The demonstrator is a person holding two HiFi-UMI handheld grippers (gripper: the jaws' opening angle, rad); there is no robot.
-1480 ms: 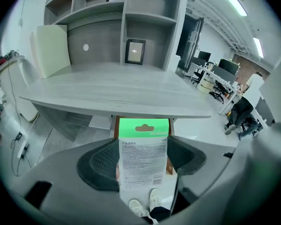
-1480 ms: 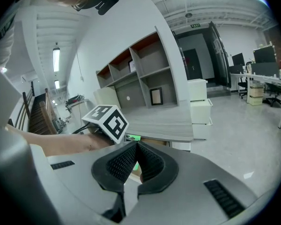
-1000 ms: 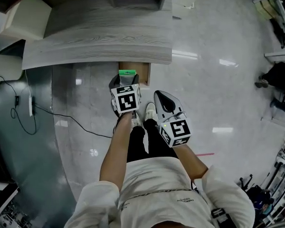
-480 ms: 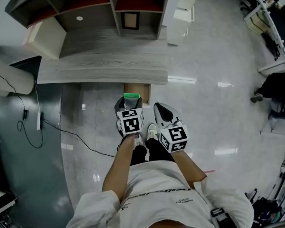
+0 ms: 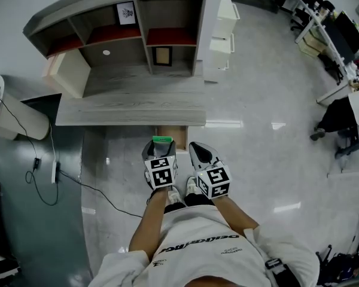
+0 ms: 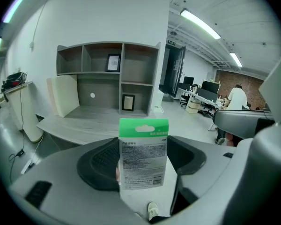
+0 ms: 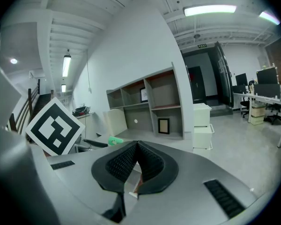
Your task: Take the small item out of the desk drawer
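My left gripper [image 5: 162,150] is shut on a small white packet with a green top [image 5: 162,140], held upright above the floor in front of the desk. In the left gripper view the packet [image 6: 144,149] stands pinched between the two dark pads of the left gripper [image 6: 143,161]. The wooden drawer [image 5: 172,130] juts open from under the grey desk [image 5: 131,109], just beyond the packet. My right gripper [image 5: 197,151] hangs beside the left one. In its own view the right gripper [image 7: 135,159] is shut, pads touching, with nothing between them.
A shelf unit [image 5: 137,28] rises at the back of the desk, with a white panel [image 5: 66,73] leaning at its left. A white drawer cabinet [image 5: 222,31] stands to the right. A black cable [image 5: 66,178] trails over the floor at left. Office desks and a seated person [image 5: 332,115] are far right.
Both grippers and the packet have drawn back from the desk and drawer. The head view now takes in the whole shelf unit. The left gripper's hold is unchanged.
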